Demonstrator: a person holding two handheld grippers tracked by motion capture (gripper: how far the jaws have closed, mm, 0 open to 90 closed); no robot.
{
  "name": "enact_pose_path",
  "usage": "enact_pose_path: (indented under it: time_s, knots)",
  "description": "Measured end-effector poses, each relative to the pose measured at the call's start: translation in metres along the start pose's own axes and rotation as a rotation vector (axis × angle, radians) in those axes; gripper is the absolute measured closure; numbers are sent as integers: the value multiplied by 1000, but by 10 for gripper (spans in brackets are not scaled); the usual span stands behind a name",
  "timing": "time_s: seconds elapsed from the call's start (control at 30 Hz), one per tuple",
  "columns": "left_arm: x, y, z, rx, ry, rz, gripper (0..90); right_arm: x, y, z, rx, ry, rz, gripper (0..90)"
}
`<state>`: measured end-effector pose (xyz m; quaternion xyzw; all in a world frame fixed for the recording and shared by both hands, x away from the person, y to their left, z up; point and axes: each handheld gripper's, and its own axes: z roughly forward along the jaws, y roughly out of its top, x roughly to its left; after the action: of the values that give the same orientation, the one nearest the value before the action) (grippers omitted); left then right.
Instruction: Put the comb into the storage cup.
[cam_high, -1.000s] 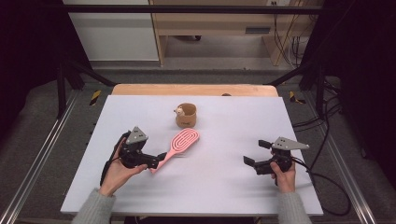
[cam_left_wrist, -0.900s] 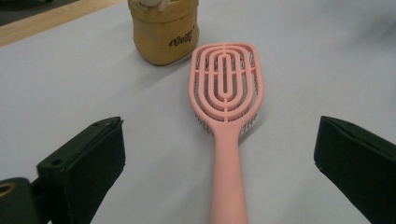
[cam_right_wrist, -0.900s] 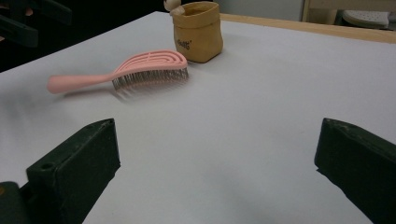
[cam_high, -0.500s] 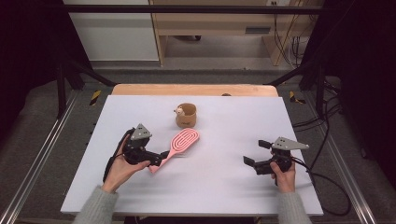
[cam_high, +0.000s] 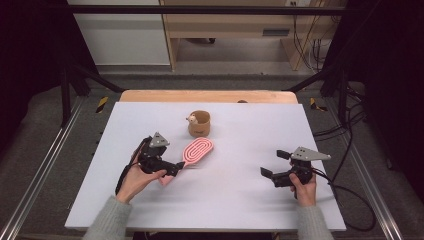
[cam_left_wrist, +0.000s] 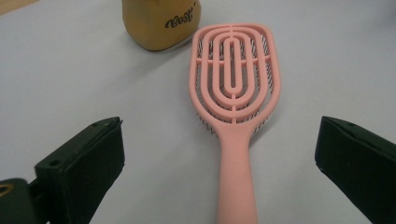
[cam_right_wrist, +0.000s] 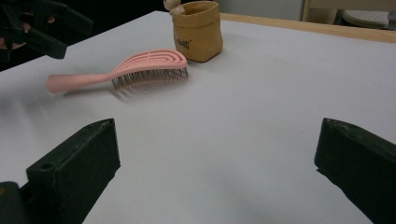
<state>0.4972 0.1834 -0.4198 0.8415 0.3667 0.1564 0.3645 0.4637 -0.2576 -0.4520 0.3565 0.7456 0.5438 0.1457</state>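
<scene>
Since your left gripper (cam_high: 176, 167) has crept forward, its 2 open jaws now straddle the pink hairbrush (cam_left_wrist: 233, 88) handle left of centre, ready to close; your right gripper (cam_high: 272, 165) idles open, well apart

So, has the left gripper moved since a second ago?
Yes. The left gripper has edged forward and right, toward the brown pouch, closing on the handle of the pink hairbrush; its jaws are open.

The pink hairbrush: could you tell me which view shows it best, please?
The left gripper view: the pink hairbrush lies close, back up, between open jaws. The right gripper view shows its side and bristles; the high view shows it small, beside the left gripper.
</scene>
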Motion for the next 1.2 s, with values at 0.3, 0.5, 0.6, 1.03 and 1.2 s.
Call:
enact_pose_path:
  time_s: [0.3,0.5,0.6,1.03,1.2]
  knots:
    - [-3,0,11,39,7,5,17,0,0,0,0,0,0,3]
    - [-5,-3,17,59,5,4,21,0,0,0,2,1,0,3]
    - [-7,-4,22,77,1,9,22,0,0,0,0,1,0,3]
    - [-12,-9,31,122,9,37,94,0,0,0,-2,1,1,3]
    - [-15,-10,34,141,9,59,171,0,0,0,1,4,1,3]
